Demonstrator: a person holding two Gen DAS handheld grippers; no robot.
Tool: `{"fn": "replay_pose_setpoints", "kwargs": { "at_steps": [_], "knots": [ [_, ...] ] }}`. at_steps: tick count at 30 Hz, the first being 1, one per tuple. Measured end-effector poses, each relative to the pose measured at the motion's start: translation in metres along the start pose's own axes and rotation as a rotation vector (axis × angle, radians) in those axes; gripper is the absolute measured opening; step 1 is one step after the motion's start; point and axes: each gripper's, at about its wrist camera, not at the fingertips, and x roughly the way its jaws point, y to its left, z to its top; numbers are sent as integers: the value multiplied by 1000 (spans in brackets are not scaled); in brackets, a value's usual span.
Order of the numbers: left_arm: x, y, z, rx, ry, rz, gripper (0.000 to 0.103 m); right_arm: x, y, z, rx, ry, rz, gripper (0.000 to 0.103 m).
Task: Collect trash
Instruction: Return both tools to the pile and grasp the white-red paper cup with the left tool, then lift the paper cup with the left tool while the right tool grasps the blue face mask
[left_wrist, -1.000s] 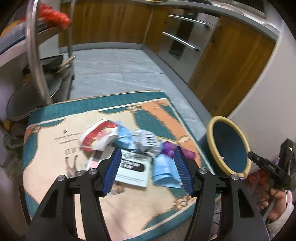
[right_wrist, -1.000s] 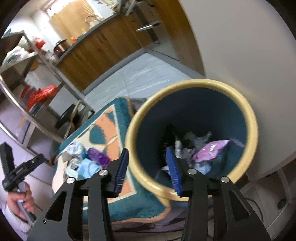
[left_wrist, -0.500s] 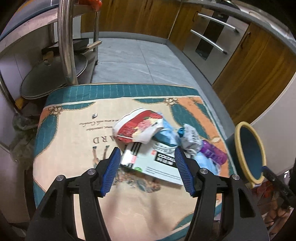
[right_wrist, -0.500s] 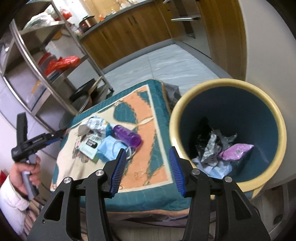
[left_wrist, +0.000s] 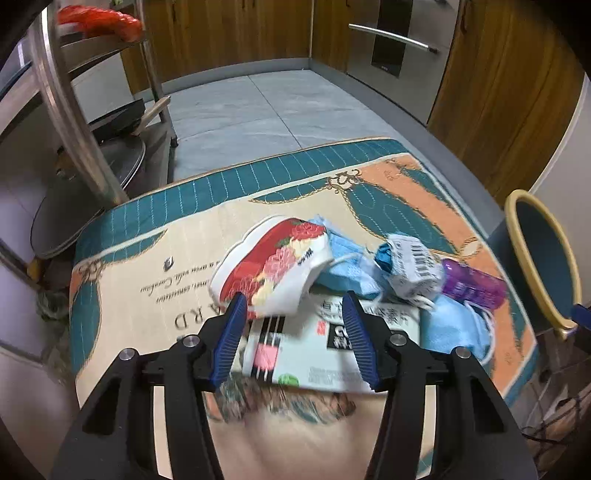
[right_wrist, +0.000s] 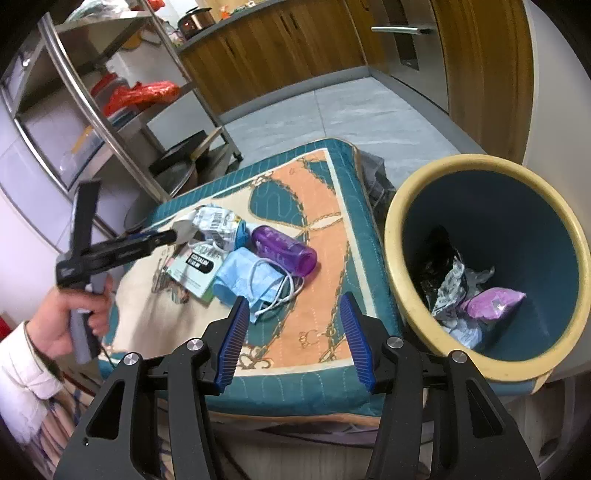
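A pile of trash lies on the patterned tablecloth (left_wrist: 147, 280): a red and white floral wrapper (left_wrist: 273, 262), a printed leaflet pack (left_wrist: 317, 354), blue face masks (left_wrist: 347, 266), a crumpled barcode wrapper (left_wrist: 413, 266) and a purple bottle (left_wrist: 469, 284). My left gripper (left_wrist: 293, 332) hovers low over the floral wrapper's near edge and the leaflet pack, its jaws closing, pads not pressing on either. My right gripper (right_wrist: 295, 339) hangs over the cloth's front edge, just short of a blue mask (right_wrist: 251, 280), jaws opening with nothing between them. The yellow-rimmed bin (right_wrist: 391, 251) stands to its right.
The bin holds a purple packet (right_wrist: 495, 302) and a silver wrapper (right_wrist: 454, 291). A metal shelf rack (left_wrist: 70, 122) with pans and a red bag (right_wrist: 140, 92) stands left of the table. Wooden cabinets (left_wrist: 487, 92) and a grey tiled floor lie beyond. A hand (right_wrist: 70, 314) holds the left gripper.
My left gripper has sunk toward the pile and shifted left, over the floral wrapper and leaflet pack, its jaws narrower. My right gripper has swung left from above the bin to the table's edge.
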Motion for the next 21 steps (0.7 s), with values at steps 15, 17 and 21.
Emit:
{"fn": "replay_pose_setpoints", "kwargs": {
  "at_steps": [15,17,21],
  "knots": [
    [-6,-8,13,79,-56,68,15,10,1,-1,0,21,5,53],
    [-15,1,13,37,-76,58,14,10,4,-1,-7,20,9,53],
    [-36,17,13,-38,-108,31,13,12,10,-1,-20,24,16,53]
  ]
}}
